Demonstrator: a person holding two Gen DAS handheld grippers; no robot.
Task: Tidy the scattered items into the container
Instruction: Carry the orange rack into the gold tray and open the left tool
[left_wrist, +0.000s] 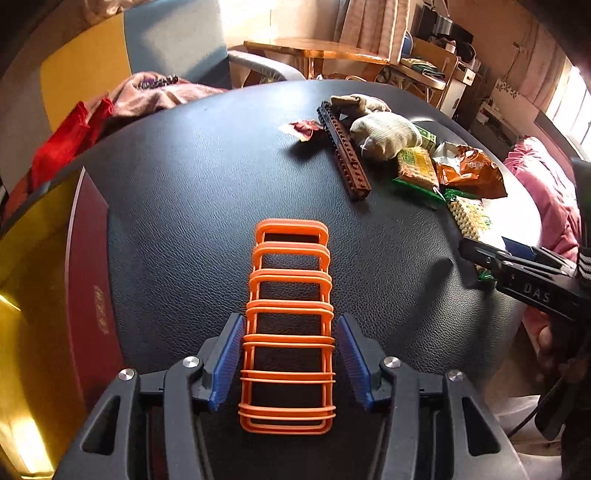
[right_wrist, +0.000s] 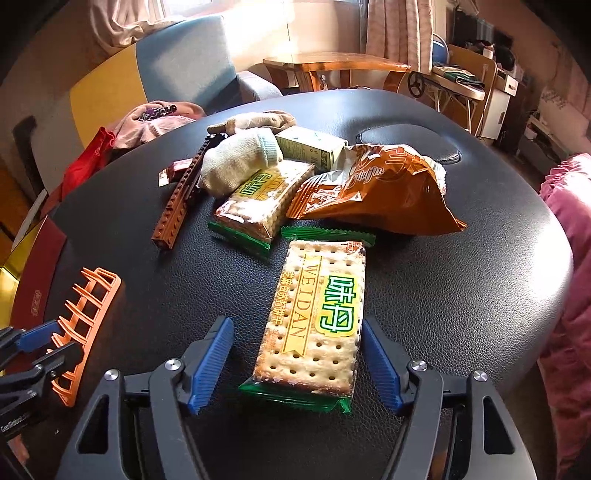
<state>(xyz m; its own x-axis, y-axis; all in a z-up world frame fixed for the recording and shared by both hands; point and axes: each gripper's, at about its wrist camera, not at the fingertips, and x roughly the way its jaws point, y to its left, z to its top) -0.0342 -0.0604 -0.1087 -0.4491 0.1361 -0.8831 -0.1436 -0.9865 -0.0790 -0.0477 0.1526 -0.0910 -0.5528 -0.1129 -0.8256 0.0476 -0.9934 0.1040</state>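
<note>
1. My left gripper (left_wrist: 288, 363) stands apart, its blue pads on either side of the orange rack (left_wrist: 287, 328) at the lower centre of the left view; a thin gap shows on each side, so the pads do not press it.
2. My right gripper (right_wrist: 297, 363) is also apart, astride the near end of a cracker pack (right_wrist: 317, 321) at the lower centre of the right view. The pack lies flat on the black table (right_wrist: 461, 295), clear of the left pad; whether the right pad touches it I cannot tell.
3. Behind that pack, toward the upper middle of the right view, sits a crowded heap: a second cracker pack (right_wrist: 258, 206), an orange bag (right_wrist: 384, 192), a cream sock (right_wrist: 236, 166), a small carton (right_wrist: 314, 146) and a brown brick strip (right_wrist: 181, 206), several overlapping.
4. A small red wrapper (left_wrist: 303, 129) lies just left of the strip in the left view.
5. A red box (left_wrist: 92, 280) stands at the table's left edge there.
6. I cannot make out which thing is the container.
</note>
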